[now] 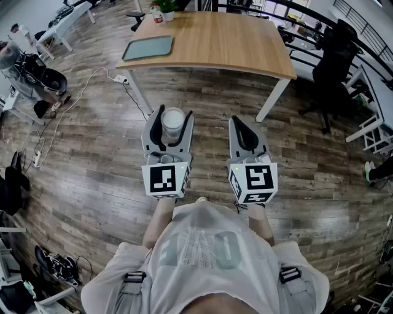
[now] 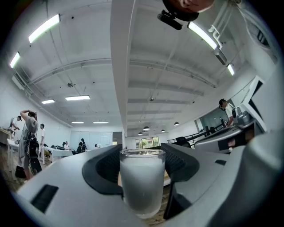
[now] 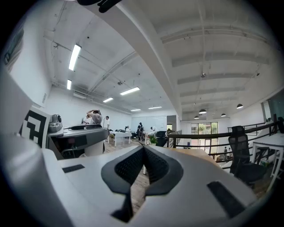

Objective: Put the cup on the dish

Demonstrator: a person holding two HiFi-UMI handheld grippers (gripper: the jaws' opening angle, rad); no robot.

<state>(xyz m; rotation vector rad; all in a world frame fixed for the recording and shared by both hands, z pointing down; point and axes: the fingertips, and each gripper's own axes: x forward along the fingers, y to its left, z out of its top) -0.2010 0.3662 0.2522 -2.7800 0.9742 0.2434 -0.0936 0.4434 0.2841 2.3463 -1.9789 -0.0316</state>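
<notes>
Underfoot, in the head view, a brown wood-plank floor (image 1: 92, 153) runs across an open office. A pale wooden table on white legs (image 1: 233, 43) stands ahead, well apart from the person. A grey-green rectangular dish (image 1: 147, 48) lies flat near its left corner. At the far edge are a small potted plant (image 1: 166, 9) and a red can (image 1: 158, 17), whose print is too small to read. A white power strip (image 1: 120, 78) lies on the floor left of the table, and a black office chair (image 1: 334, 67) stands to the right. The left gripper (image 1: 175, 115) is clamped on a frosted glass cup (image 1: 173, 126), held upright over the floor, well short of the dish. The right gripper (image 1: 238, 122) beside it has its jaws pressed together with nothing between them. Each carries a cube of black-and-white square markers (image 1: 166, 178); these are patterns, not letters.

Seen from the left gripper view, the cup stands upright between the black ribbed pads (image 2: 104, 168), which press on its sides. Behind it, long ceiling strip lights (image 2: 44, 27) run across a white ceiling, and several people (image 2: 30, 133) stand far off at the left.

From the right gripper view, the black pads meet at their tips. Beyond them are white walls and a black railing (image 3: 230, 131).
</notes>
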